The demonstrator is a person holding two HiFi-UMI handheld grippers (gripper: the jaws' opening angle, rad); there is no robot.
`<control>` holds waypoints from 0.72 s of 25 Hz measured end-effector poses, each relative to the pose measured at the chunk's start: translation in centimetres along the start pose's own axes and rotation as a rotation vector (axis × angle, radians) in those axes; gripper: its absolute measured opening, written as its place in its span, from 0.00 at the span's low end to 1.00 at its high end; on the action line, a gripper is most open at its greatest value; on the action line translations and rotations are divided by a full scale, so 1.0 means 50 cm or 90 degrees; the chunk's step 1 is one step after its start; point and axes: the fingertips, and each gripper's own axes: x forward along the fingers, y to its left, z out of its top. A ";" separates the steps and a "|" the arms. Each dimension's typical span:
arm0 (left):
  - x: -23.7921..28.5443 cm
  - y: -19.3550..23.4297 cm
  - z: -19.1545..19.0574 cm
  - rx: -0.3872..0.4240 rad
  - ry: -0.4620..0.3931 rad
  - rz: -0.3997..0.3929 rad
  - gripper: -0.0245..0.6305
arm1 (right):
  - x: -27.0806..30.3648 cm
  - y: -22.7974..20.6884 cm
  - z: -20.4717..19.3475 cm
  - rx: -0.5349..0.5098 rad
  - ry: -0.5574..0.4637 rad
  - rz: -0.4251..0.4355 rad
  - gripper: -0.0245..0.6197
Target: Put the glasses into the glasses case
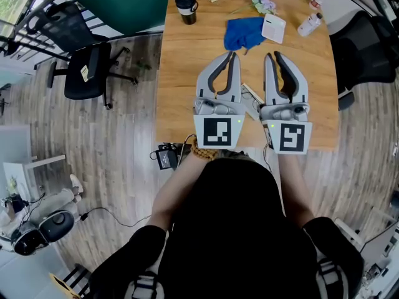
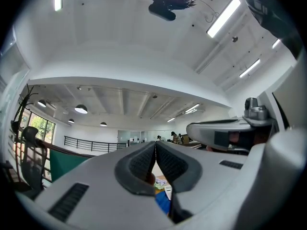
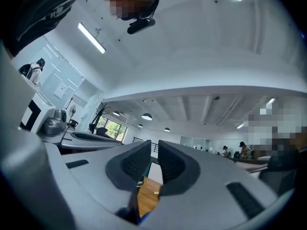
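- Head view: the left gripper (image 1: pixel 234 55) and the right gripper (image 1: pixel 272 55) are held side by side over the near edge of the wooden table (image 1: pixel 181 73). Both point towards 12 o'clock and neither carries anything, which looks like a pause clear of the work, not a reach.
- Head view: the left gripper's tips meet, while the right's stand almost together.
- Head view: a thin pale piece (image 1: pixel 252 94) lies on the table between the two grippers. It may be the glasses, but it is too hidden to tell.
- Head view: at 12 o'clock from the grippers lies a blue cloth (image 1: pixel 243 33), touching a flat white case-like box (image 1: pixel 273 28) at its 3 o'clock. I take the box for the glasses case, though that is unsure.
- Head view: a black cup (image 1: pixel 185 8) stands at 11 o'clock, a sprig of flowers (image 1: pixel 262 2) at 12, and a white bottle (image 1: pixel 310 23) at 1. None of them blocks the way to the cloth and box.
- Left gripper view: the left gripper (image 2: pixel 155 145) has its pads pressed together with nothing between them. The blue cloth (image 2: pixel 163 202) peeks out at 6 o'clock, and the right gripper (image 2: pixel 225 134) sits at 3 o'clock.
- Right gripper view: the right gripper (image 3: pixel 154 145) keeps a slim gap between its pads, with nothing in it. The table (image 3: pixel 146 195) shows at 6 o'clock.
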 end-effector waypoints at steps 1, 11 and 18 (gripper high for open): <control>-0.003 -0.004 -0.005 -0.002 0.005 0.000 0.07 | -0.003 0.001 -0.003 0.010 -0.001 -0.008 0.11; -0.025 -0.024 -0.043 0.004 0.022 0.000 0.07 | -0.026 0.019 -0.057 0.050 0.018 -0.020 0.05; -0.045 -0.024 -0.076 0.007 0.040 0.008 0.07 | -0.048 0.041 -0.113 0.053 0.064 0.002 0.05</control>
